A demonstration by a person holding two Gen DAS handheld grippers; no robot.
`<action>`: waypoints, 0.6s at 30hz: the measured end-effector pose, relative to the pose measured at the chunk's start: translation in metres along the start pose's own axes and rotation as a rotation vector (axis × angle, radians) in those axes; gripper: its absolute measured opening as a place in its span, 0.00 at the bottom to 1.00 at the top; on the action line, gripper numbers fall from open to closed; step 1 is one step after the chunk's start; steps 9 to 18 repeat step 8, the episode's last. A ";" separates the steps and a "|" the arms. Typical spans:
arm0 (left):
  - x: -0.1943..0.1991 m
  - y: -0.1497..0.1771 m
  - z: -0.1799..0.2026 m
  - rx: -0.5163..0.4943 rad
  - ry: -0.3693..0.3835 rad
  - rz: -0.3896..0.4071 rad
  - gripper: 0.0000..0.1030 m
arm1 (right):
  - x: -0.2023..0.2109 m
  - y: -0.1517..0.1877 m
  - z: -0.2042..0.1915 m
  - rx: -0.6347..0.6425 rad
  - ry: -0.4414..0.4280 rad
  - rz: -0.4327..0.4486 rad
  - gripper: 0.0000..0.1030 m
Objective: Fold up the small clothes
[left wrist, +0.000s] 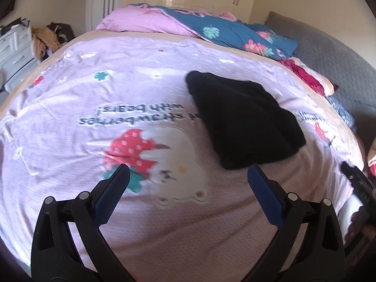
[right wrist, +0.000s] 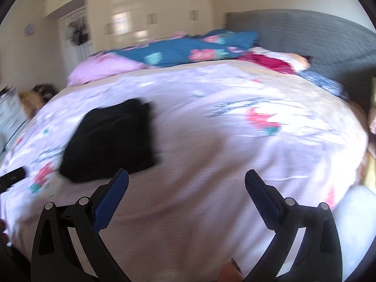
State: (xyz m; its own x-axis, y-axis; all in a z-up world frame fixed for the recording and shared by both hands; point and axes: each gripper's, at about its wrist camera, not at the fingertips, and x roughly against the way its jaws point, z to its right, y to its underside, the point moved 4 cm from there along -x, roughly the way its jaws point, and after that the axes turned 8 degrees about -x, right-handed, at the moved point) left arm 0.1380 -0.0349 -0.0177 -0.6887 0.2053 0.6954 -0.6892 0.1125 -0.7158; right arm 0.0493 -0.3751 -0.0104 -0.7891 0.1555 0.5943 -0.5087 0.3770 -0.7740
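Both tongs, left tongs (left wrist: 188, 171) and right tongs (right wrist: 186, 176), spread apart, empty, folded black garment (left wrist: 242, 119) just beyond, on pink bedspread (left wrist: 70, 122).

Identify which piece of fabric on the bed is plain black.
The folded black garment lying on the lilac bear-and-strawberry sheet; the bundled bedding behind it is pink or blue floral.

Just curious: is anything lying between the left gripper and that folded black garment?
No. Only bare pink printed bedspread separates the open left gripper from the folded black garment, per the left wrist view.
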 end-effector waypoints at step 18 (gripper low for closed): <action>-0.014 -0.022 -0.200 0.186 -0.357 -0.059 0.91 | 0.007 -0.012 0.275 -0.366 0.620 0.038 0.96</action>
